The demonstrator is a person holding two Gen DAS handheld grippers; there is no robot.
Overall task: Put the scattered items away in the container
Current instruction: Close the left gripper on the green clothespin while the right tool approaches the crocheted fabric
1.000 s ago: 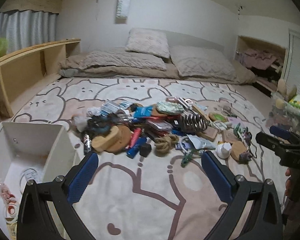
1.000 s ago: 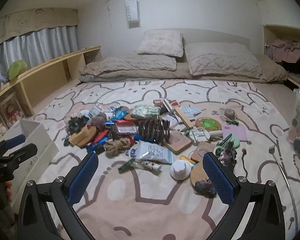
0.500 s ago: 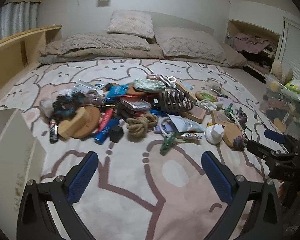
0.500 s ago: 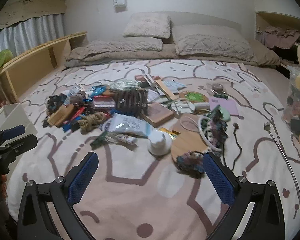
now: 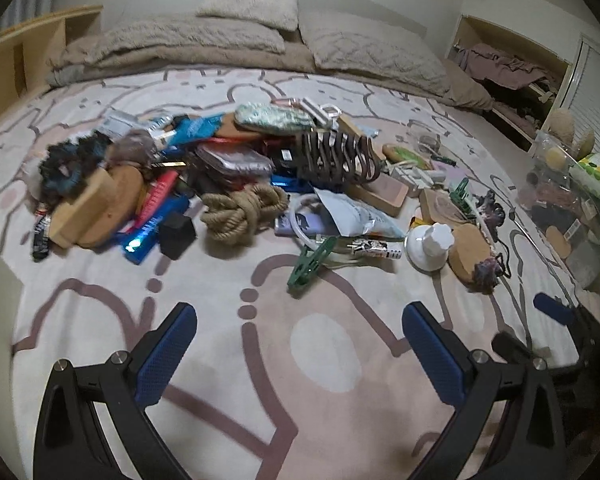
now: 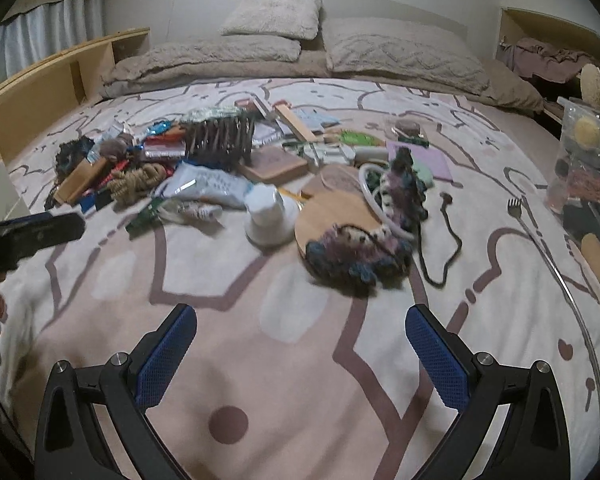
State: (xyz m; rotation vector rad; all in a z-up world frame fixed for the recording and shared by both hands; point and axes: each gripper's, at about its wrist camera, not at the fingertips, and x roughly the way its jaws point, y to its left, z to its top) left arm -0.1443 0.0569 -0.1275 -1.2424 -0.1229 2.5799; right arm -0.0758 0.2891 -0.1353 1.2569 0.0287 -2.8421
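Clutter pile (image 5: 236, 184) looms nearer both open hand-held grippers than before.

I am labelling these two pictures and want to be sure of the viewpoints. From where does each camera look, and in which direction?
Left wrist: sits on the left gripper, faces the clutter pile's left part, with coiled rope ahead; the right gripper shows at right.
Right wrist: sits on the right gripper, faces the pile's right end, with yarn bundle ahead; the left gripper shows at left.
Shared: white funnel-shaped cap, pillows.
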